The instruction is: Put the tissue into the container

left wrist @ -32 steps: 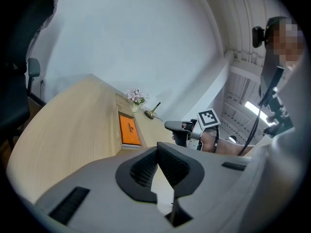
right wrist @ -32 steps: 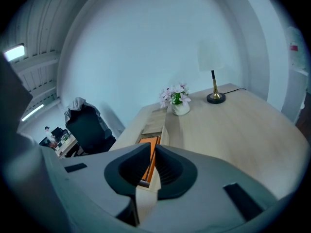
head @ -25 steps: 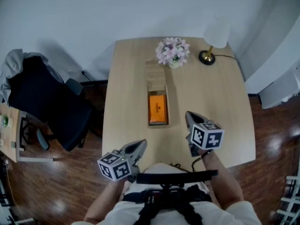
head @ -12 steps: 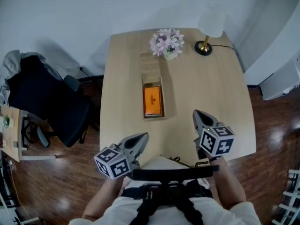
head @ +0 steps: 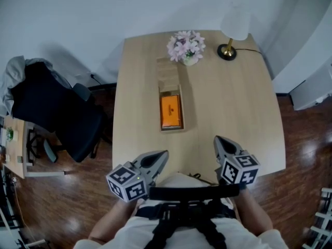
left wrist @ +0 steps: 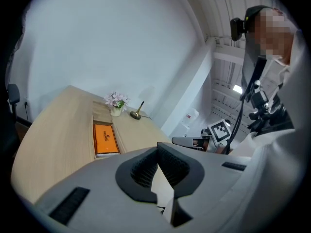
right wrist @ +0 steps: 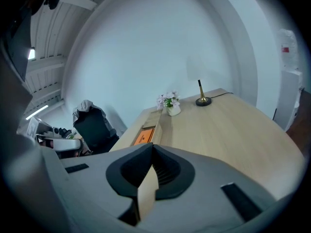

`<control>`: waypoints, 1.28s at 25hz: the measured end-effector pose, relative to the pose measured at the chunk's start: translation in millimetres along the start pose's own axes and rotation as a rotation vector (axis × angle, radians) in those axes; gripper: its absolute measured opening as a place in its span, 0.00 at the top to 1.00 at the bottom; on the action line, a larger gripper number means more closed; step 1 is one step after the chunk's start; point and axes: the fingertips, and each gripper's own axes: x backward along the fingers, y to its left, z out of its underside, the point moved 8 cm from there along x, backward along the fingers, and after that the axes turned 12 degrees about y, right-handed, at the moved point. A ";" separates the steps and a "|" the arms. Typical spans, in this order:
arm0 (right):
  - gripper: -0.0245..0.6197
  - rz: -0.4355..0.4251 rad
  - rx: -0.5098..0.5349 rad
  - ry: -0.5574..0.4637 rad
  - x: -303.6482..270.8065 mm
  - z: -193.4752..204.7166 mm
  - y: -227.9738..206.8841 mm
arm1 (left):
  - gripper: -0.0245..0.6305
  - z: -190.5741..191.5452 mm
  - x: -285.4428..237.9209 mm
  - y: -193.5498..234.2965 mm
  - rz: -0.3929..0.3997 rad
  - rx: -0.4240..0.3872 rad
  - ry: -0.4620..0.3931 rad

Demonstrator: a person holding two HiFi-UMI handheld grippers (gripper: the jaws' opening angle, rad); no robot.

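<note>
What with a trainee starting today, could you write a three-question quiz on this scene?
1. True or false: the left tongs and right tongs are both shut and empty.
2. Fill in: the orange pack lies inside a long wooden ____.
3. Which stands nearest the lamp? A chair, B flowers, C orange pack.
Key: 1 true; 2 container; 3 B.

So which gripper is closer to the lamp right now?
Right. The right gripper hovers directly below the lamp in the head view; the left gripper is farther, down-left.
</note>
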 end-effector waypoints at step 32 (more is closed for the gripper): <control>0.96 -0.113 0.097 0.005 1.3 4.6 45.4 | 0.96 11.8 9.2 -3.2 -0.038 -0.048 0.090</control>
